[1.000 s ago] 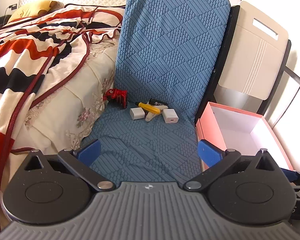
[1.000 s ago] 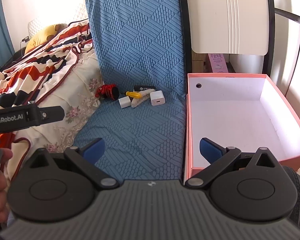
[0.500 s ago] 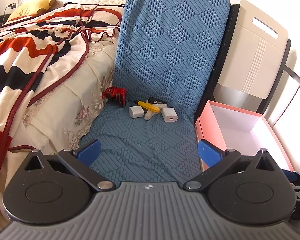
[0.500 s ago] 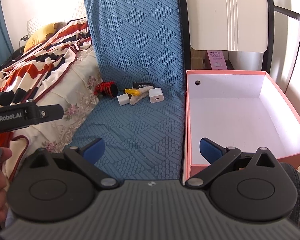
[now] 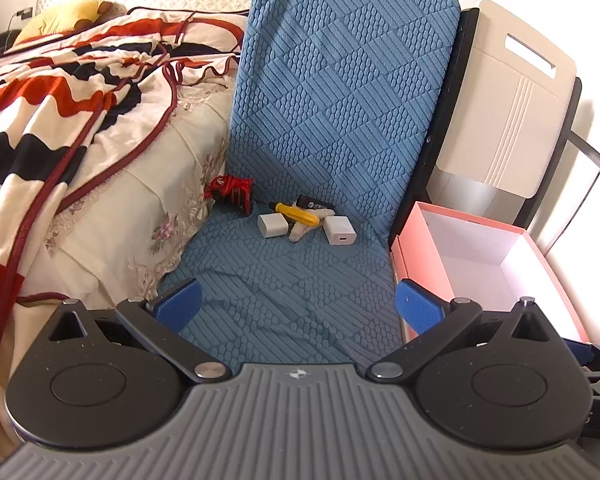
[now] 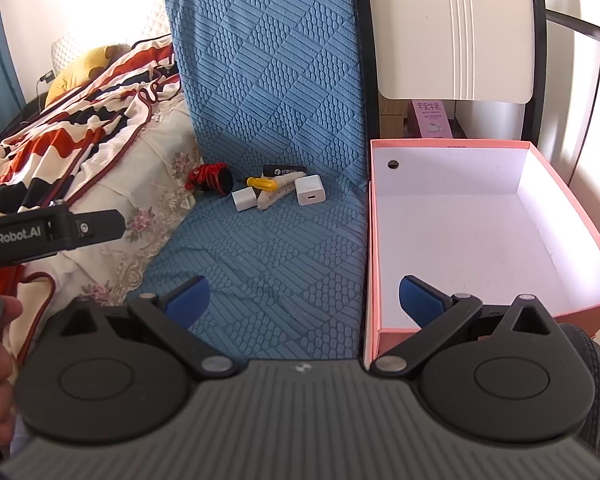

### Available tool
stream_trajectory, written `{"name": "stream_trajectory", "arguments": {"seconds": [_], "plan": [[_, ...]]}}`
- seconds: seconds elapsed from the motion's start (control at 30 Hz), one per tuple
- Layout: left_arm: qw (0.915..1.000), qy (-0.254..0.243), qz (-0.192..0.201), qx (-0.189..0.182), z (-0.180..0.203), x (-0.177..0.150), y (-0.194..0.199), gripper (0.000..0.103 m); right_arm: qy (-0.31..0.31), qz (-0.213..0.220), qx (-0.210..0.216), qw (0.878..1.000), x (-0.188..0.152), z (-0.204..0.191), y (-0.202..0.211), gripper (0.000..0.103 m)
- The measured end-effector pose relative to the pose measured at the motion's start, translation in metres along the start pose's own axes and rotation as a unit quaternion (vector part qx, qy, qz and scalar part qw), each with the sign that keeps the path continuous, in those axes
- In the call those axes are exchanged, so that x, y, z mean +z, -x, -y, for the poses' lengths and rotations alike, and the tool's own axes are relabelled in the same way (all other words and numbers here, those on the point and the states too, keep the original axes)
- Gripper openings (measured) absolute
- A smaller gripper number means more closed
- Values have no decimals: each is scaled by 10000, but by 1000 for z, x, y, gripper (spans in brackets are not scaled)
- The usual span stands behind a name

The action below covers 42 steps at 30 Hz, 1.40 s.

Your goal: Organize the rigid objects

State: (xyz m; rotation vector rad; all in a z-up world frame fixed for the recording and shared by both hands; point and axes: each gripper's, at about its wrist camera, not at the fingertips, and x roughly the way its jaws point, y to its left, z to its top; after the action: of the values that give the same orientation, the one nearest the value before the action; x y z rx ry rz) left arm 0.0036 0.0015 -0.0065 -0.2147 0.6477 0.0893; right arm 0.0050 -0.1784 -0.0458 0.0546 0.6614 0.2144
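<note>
Claws: left claw (image 5: 296, 306) and right claw (image 6: 303, 300) spread wide, empty. Small rigid plastic items (image 6: 278, 192) clustered on blue textured chair seat (image 6: 268, 264); pink cardboard box (image 6: 572, 208) adjacent, presumably for collection.

Small items (image 6: 276, 192) on seat cushion (image 6: 268, 272), box (image 6: 480, 236) right.

in the left wrist view the small cluster, red toy (image 5: 230, 193) to white charger (image 5: 340, 230), has slid slightly left of centre and the striped blanket (image 5: 60, 92) takes less of the left side; in the right wrist view the pink box (image 6: 572, 312) sits lower right.
</note>
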Motion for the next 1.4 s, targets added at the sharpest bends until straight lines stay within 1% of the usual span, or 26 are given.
{"name": "stream_trajectory", "arguments": {"seconds": [0.07,0.17,0.33,0.57,0.67,0.77,0.87,0.97,1.17,1.4], "plan": [[9999,-62,-5,97,1,-1,-3,103,-2,3,10,10000,0,0,0,103],[10000,21,-53,35,-2,-2,-5,103,-9,-22,23,10000,-1,0,-1,103],[10000,-27,-49,48,-2,-2,-6,103,4,-113,38,9999,-1,0,-2,103],[9999,-64,-113,24,0,-3,-12,103,-108,-83,27,9999,0,3,-6,103],[9999,-88,-136,-13,0,-2,-18,103,-220,-79,104,9997,-1,6,-8,103],[9998,-113,-151,-46,1,0,-26,103,-230,-126,115,9996,-2,8,-11,103],[9998,-132,-120,-76,1,4,-36,103,-104,-92,38,9999,-2,8,-16,103],[9998,-163,-130,-73,2,10,-48,103,-99,-67,123,9999,-1,10,-22,103],[9997,-163,-192,-36,3,21,-80,103,-242,-76,232,9994,3,13,-46,103],[9996,-231,-129,-78,1,44,-115,103,-137,32,228,9996,19,9,-72,103]]}}
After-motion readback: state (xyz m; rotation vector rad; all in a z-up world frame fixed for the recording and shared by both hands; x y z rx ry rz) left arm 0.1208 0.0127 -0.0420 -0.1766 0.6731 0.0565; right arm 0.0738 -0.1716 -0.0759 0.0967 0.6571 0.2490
